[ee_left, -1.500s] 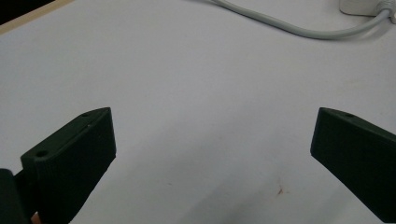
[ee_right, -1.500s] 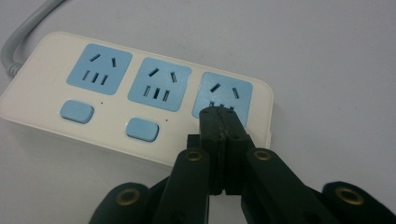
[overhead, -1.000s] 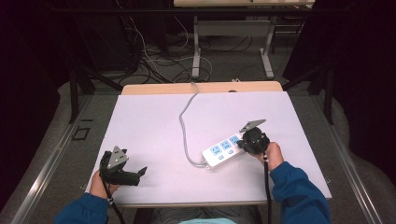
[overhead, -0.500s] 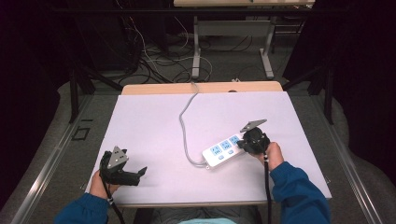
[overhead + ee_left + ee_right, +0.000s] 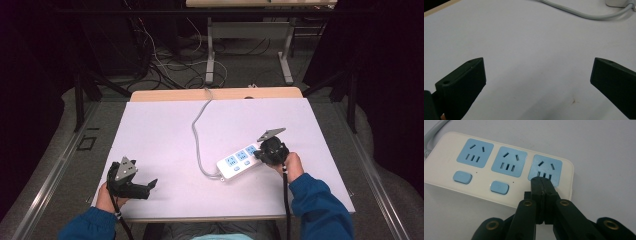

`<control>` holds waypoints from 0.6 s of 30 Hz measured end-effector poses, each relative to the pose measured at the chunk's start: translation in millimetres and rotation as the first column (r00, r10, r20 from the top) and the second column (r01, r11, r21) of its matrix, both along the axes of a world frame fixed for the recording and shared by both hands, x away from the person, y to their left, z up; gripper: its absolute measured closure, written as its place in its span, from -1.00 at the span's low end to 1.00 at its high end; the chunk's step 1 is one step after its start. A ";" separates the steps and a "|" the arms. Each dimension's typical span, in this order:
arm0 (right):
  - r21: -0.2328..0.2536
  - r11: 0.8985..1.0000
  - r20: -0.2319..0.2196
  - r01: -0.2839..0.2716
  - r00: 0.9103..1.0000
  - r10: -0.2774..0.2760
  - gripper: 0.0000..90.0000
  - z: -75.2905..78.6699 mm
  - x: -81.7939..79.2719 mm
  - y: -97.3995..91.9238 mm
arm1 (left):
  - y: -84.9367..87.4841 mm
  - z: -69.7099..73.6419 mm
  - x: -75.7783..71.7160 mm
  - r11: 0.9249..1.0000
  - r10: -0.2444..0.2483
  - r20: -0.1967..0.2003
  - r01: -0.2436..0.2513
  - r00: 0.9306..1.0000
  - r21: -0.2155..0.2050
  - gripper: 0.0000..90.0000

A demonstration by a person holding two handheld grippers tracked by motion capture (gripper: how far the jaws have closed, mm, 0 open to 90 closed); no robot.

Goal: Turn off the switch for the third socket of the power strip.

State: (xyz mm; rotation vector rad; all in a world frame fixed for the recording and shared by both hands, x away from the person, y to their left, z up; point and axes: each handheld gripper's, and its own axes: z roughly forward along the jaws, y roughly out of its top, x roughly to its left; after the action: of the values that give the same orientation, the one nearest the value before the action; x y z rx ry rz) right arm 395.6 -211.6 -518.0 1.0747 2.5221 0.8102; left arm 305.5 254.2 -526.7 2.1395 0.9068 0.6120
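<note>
A cream power strip (image 5: 239, 161) with three blue sockets and blue switches lies on the white table (image 5: 160, 130), right of the middle. Its grey cable (image 5: 196, 135) runs back over the far edge. My right gripper (image 5: 258, 154) is shut with nothing in it. In the right gripper view its tips (image 5: 541, 181) sit on the power strip (image 5: 486, 180) just below the end socket (image 5: 545, 167), hiding whatever lies there. My left gripper (image 5: 150, 186) rests near the front left edge, open and empty, and its own view shows the wide-apart left gripper (image 5: 537, 62) over bare table, with the cable (image 5: 579, 13) beyond.
The table's wooden back edge (image 5: 215, 94) shows behind the white top. Beyond it on the floor are loose cables (image 5: 165, 65) and the metal legs of another desk (image 5: 210, 50). Dark curtains stand to both sides.
</note>
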 end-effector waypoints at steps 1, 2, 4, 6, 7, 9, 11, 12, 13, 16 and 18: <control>0.006 1.000 0.002 0.000 1.000 0.000 1.00 -0.4 0.0 0.1 | 0.0 0.0 0.0 1.000 0.000 0.000 0.000 1.000 0.001 -1.00; 0.012 1.000 0.008 -0.003 1.000 0.003 1.00 -1.0 0.3 0.0 | -0.1 0.0 0.1 1.000 -0.001 0.000 0.001 1.000 0.000 -1.00; 0.040 0.999 0.026 -0.002 1.000 0.001 1.00 -3.2 0.6 0.4 | -0.2 -0.3 0.1 1.000 0.000 0.003 0.000 1.000 -0.002 -1.00; 0.051 0.999 0.028 0.003 1.000 -0.005 1.00 -4.1 0.6 0.8 | -0.3 -0.5 0.2 1.000 0.001 0.004 -0.001 1.000 -0.001 -1.00; 0.051 0.999 0.027 0.003 1.000 -0.004 1.00 -4.2 0.6 0.9 | -0.3 -0.5 0.2 1.000 -0.001 0.004 0.001 1.000 -0.003 -1.00; 0.055 0.999 0.034 0.005 0.999 -0.007 1.00 -4.6 0.6 1.0 | -0.3 -0.5 0.2 1.000 0.001 0.004 -0.001 1.000 -0.001 -1.00; 0.053 0.999 0.031 0.006 0.999 -0.008 1.00 -4.4 0.5 0.9 | -0.4 -0.4 0.2 1.000 0.001 0.002 -0.001 1.000 -0.001 -1.00; 0.051 0.999 0.029 0.005 1.000 -0.007 1.00 -4.1 0.4 0.7 | -0.4 -0.2 0.1 1.000 0.000 -0.001 0.000 1.000 0.001 -1.00; 0.053 0.999 0.028 0.007 1.000 -0.009 1.00 -4.2 0.4 0.8 | -0.5 -0.5 0.2 1.000 0.002 0.003 -0.002 1.000 -0.001 -1.00; 0.051 0.999 0.032 0.007 0.999 -0.009 1.00 -4.3 0.4 0.8 | -0.2 -0.4 0.3 1.000 0.000 0.002 0.000 1.000 0.001 -1.00; 0.055 0.998 0.036 0.009 0.999 -0.011 1.00 -4.7 0.4 1.1 | -0.4 -0.2 0.1 1.000 0.000 0.000 0.000 1.000 0.001 -1.00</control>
State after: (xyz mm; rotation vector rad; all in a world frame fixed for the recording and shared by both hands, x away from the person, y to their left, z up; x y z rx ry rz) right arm 396.0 -210.6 -522.8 1.0782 2.4762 0.8928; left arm 305.6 253.8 -526.9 2.1403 0.9074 0.6122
